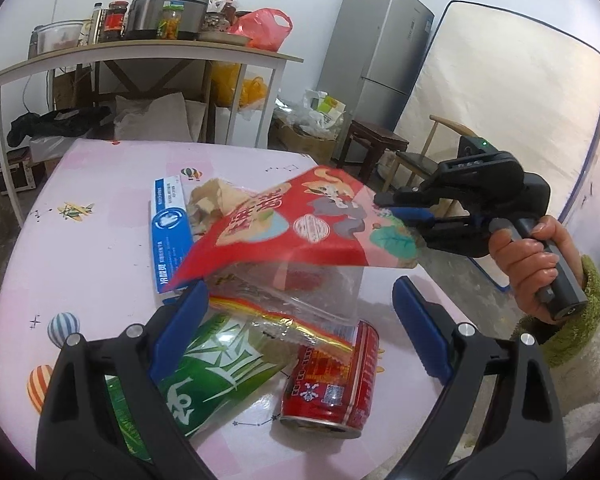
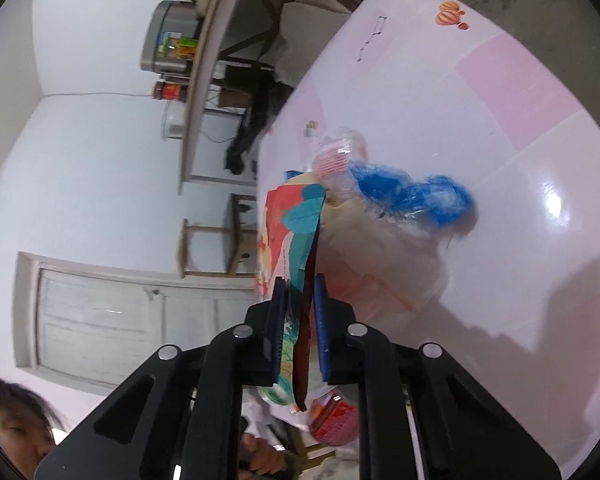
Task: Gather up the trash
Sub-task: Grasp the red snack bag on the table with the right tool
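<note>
A red snack bag [image 1: 300, 232] with cartoon squirrels hangs above the pink table [image 1: 100, 240], pinched at its right edge by my right gripper [image 1: 392, 206]. In the right wrist view the same bag [image 2: 296, 240] sits between the shut jaws of the right gripper [image 2: 300, 300]. My left gripper [image 1: 300, 300] is open and empty, low over a green wrapper [image 1: 204, 372], a clear plastic bag [image 1: 300, 292] and a red can [image 1: 332, 380] lying on its side. A blue and white box [image 1: 168, 224] and crumpled brown paper [image 1: 212, 200] lie behind.
A blue plastic wad [image 2: 412, 192] and a clear cup [image 2: 336, 152] lie on the table in the right wrist view. A shelf table [image 1: 140, 52] with jars, a grey fridge [image 1: 376, 48], a leaning mattress [image 1: 500, 112] and a wooden chair [image 1: 420, 152] stand beyond.
</note>
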